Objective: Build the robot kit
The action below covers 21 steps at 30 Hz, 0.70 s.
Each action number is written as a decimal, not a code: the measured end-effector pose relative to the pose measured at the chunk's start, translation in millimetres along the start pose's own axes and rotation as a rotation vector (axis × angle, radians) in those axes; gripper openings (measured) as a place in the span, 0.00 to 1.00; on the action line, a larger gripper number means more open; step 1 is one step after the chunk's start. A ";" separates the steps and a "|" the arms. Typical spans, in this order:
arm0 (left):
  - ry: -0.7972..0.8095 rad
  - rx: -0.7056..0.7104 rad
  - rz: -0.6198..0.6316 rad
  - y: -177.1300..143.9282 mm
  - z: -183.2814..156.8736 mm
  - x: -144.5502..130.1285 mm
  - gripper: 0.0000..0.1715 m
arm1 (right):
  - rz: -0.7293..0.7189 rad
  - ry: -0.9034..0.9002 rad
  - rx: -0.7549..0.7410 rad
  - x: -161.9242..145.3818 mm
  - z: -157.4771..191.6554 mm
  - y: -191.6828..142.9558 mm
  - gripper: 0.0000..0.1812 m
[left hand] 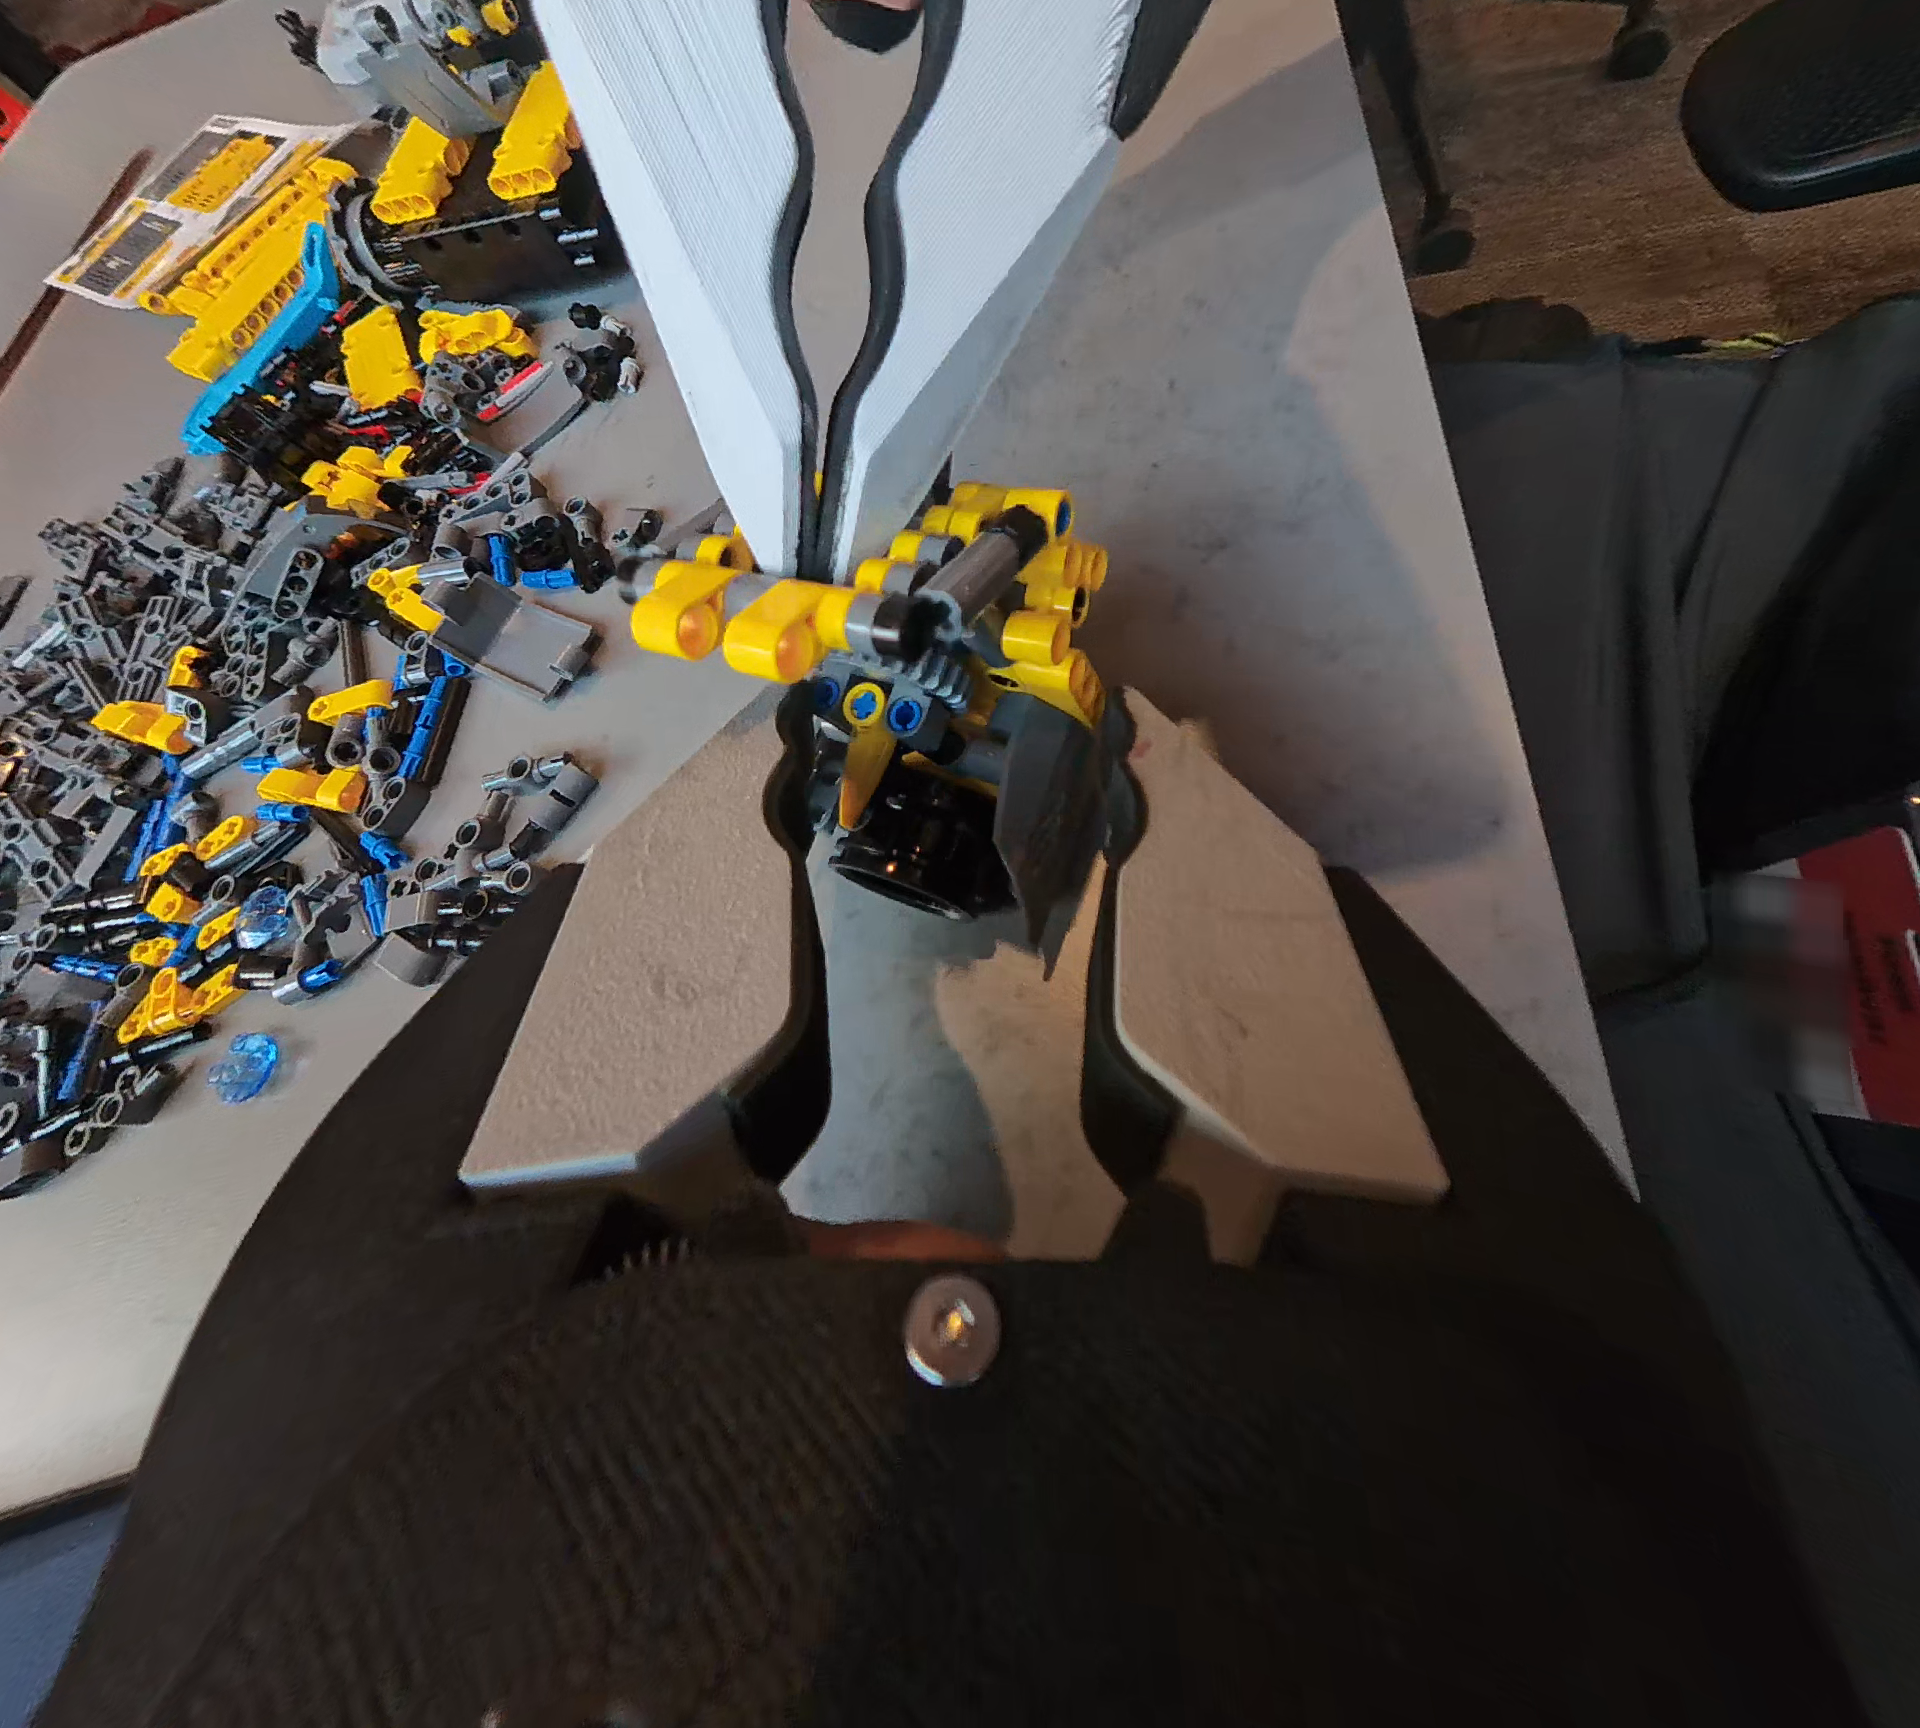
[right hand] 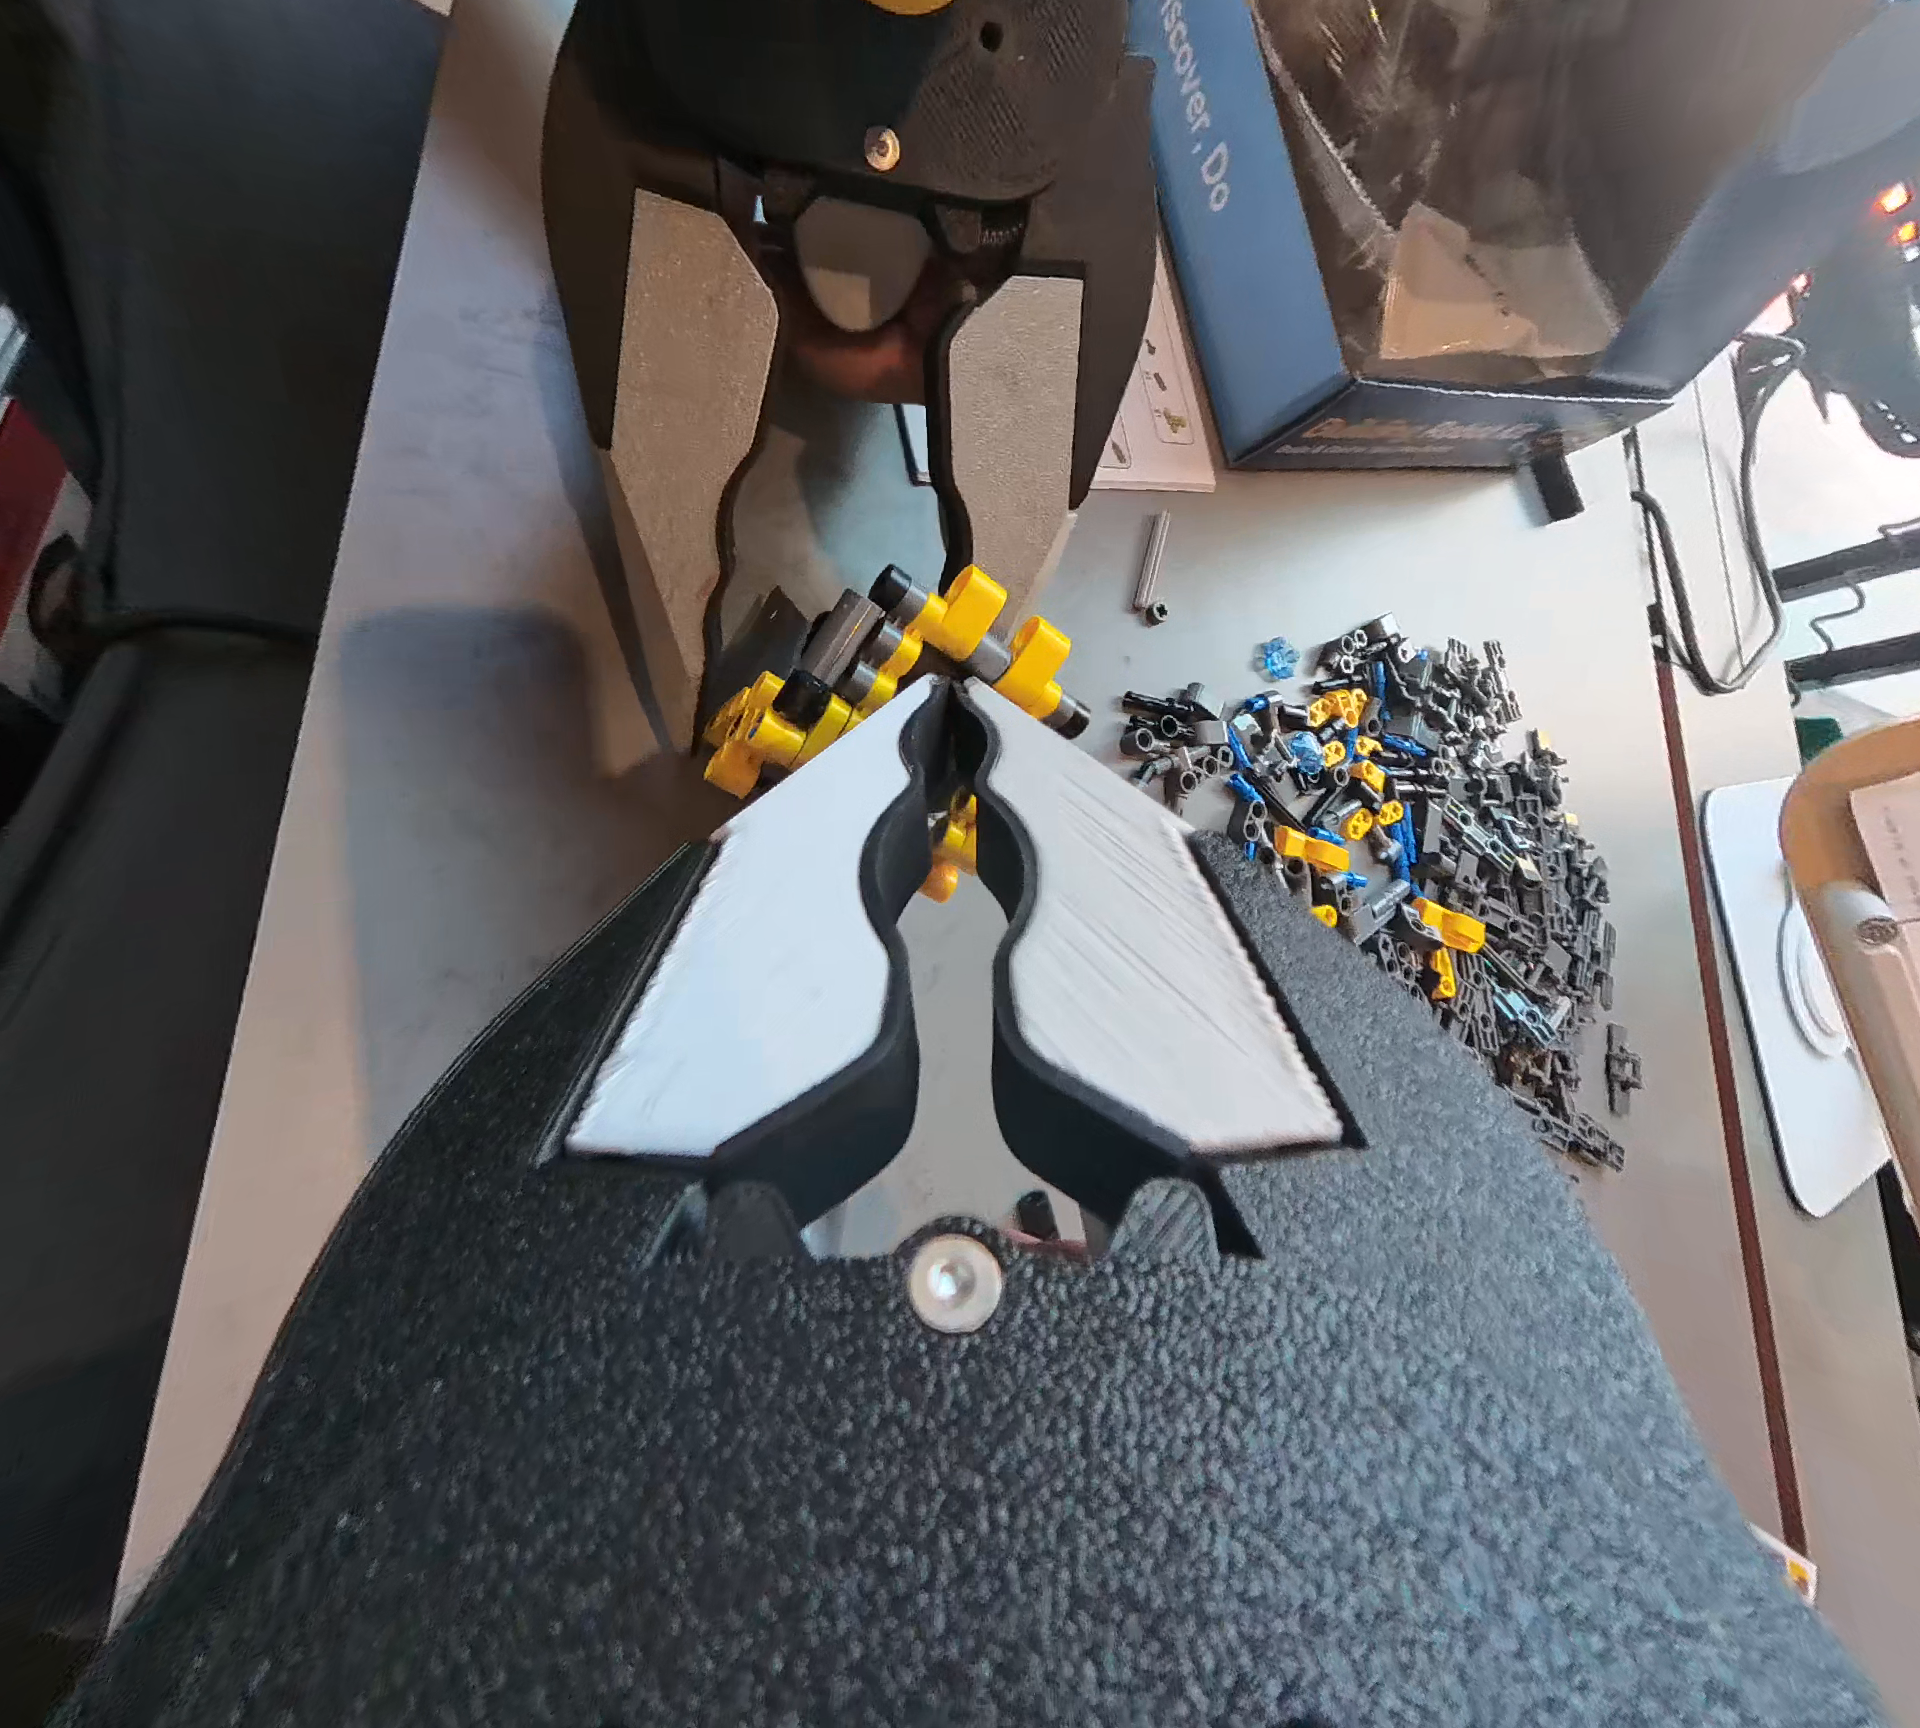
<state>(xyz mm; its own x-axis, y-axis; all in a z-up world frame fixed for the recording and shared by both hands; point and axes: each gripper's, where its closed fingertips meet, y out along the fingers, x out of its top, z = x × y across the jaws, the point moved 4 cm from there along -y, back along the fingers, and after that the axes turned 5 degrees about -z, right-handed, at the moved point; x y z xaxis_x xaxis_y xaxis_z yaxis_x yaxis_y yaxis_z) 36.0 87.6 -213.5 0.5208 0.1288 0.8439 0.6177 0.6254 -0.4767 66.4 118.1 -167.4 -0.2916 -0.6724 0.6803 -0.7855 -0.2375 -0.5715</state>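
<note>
**Q:** What are the two grippers doing?

**A:** The left gripper [left hand: 956,743], with sand-coloured fingers, is spread part way and clamps the black and dark grey base of a small yellow-and-grey brick assembly [left hand: 997,639], lifted just above the table [left hand: 1195,328]. The right gripper [right hand: 951,686], with white fingers, comes in from the opposite side. Its tips are pressed almost together, pinching a thin grey axle [left hand: 821,589] that runs across the top of the assembly between yellow connectors.

**Q:** So both grippers meet on the same piece?

**A:** Yes. They face each other tip to tip, with the assembly between them near the table's edge.

**Q:** What lies around them?

**A:** Just beside the assembly sits a wide pile of loose pieces [right hand: 1455,847] in grey, black, blue and yellow. A single grey rod [right hand: 1153,561] lies apart from the pile. Farther off are a larger yellow built model [left hand: 457,192], a printed sheet [left hand: 177,213] and a blue box [right hand: 1247,224]. An office chair [left hand: 1818,89] stands beyond the table.
</note>
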 end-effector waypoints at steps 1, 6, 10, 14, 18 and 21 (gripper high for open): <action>0.007 0.003 0.001 0.3 -0.2 0.1 0.31 | 0.005 0.005 0.006 -0.4 -0.2 -1.4 0.00; 0.055 -0.007 0.033 2.4 -4.7 -3.6 0.30 | -0.028 0.052 -0.059 -5.1 -10.1 -20.5 0.07; 0.094 -0.004 0.035 2.4 -6.5 -4.6 0.30 | -0.141 0.215 -0.066 -14.4 -8.1 -38.0 0.09; 0.106 0.005 0.036 2.0 -6.7 -4.9 0.30 | -0.215 0.427 -0.003 -34.4 7.6 -40.4 0.21; 0.139 0.018 0.038 2.2 -8.4 -5.1 0.30 | -0.232 0.603 0.052 -43.7 18.8 -28.2 0.36; 0.175 0.029 0.037 2.5 -10.1 -5.3 0.31 | -0.224 0.636 0.068 -41.4 21.9 -13.4 0.44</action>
<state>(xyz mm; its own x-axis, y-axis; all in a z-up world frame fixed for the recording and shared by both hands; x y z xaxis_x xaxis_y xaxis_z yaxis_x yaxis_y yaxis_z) 40.7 80.8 -221.7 0.6393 0.0181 0.7687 0.5802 0.6447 -0.4977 101.0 133.8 -197.9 -0.4063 -0.0631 0.9115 -0.8344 -0.3810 -0.3983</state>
